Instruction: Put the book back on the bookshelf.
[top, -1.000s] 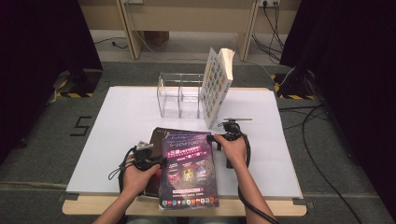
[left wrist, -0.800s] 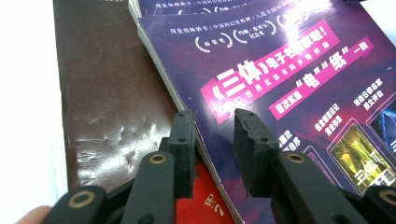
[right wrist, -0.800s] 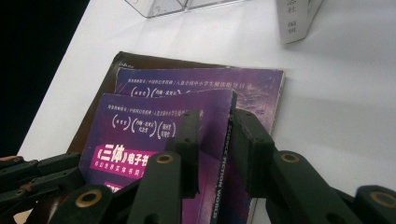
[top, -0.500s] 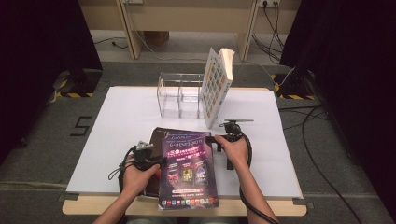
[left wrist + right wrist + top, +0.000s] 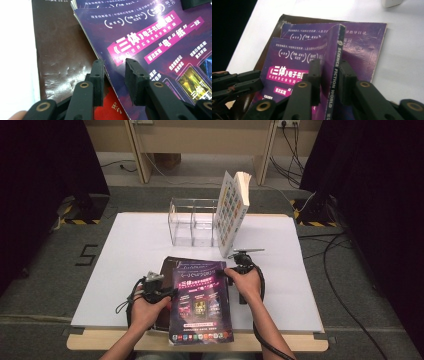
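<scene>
A glossy purple magazine (image 5: pixel 200 305) lies on top of a small stack at the table's near edge, over a second purple issue (image 5: pixel 362 50) and a dark brown cover (image 5: pixel 167 265). My right gripper (image 5: pixel 231 272) is at the magazine's right side. In the right gripper view (image 5: pixel 329 65) its jaws have just been closing and now clamp the raised spine lettered SCIENCE FICTION WORLD. My left gripper (image 5: pixel 167 295) sits at the magazine's left edge. In the left gripper view (image 5: pixel 113 65) that edge runs between the jaws, which stand apart from it.
A clear acrylic rack (image 5: pixel 192 222) stands at the back middle of the white sheet (image 5: pixel 130 250). A thick book (image 5: pixel 231 212) with a colourful cover leans upright against the rack's right side. Bare white sheet lies to the left and right of the stack.
Both hands have stayed where they were. The top magazine has shifted only very slightly between them.
</scene>
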Demonstrator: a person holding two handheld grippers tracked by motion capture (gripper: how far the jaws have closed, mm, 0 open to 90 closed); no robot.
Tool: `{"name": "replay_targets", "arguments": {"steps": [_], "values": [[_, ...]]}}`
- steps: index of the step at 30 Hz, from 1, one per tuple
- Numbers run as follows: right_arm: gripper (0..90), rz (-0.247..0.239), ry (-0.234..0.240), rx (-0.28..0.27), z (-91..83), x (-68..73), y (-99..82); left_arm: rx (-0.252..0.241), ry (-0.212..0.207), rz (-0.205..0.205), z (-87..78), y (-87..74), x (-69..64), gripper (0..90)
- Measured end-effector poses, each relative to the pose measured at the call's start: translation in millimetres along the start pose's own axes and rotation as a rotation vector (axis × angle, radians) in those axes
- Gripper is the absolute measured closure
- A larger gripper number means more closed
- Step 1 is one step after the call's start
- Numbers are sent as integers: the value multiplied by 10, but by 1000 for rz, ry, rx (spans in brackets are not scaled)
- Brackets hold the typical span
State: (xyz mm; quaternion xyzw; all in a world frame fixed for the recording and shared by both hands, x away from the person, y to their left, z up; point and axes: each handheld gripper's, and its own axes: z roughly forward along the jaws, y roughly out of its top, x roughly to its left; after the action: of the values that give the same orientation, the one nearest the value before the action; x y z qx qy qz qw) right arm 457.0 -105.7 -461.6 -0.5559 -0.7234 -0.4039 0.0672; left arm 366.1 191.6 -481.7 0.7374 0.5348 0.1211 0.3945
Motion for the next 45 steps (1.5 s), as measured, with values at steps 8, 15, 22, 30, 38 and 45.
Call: {"name": "replay_targets", "arguments": {"steps": [8,15,22,30,38,45], "values": [[826,2,-25,6,-27,101,23,-6,0,5,-13,-9,6,673],[839,27,-30,-11,-36,121,4,-55,-2,8,-95,-31,29,627],[847,39,-14,-59,-69,154,-30,-105,2,0,-231,-132,104,599],[848,14,-9,-93,-116,226,0,-138,14,-4,-308,-239,193,585],[849,-6,-10,-147,-231,293,38,-152,24,-2,-323,-278,209,580],[849,-23,-20,-216,-378,339,68,-161,29,-1,-336,-289,218,580]]}}
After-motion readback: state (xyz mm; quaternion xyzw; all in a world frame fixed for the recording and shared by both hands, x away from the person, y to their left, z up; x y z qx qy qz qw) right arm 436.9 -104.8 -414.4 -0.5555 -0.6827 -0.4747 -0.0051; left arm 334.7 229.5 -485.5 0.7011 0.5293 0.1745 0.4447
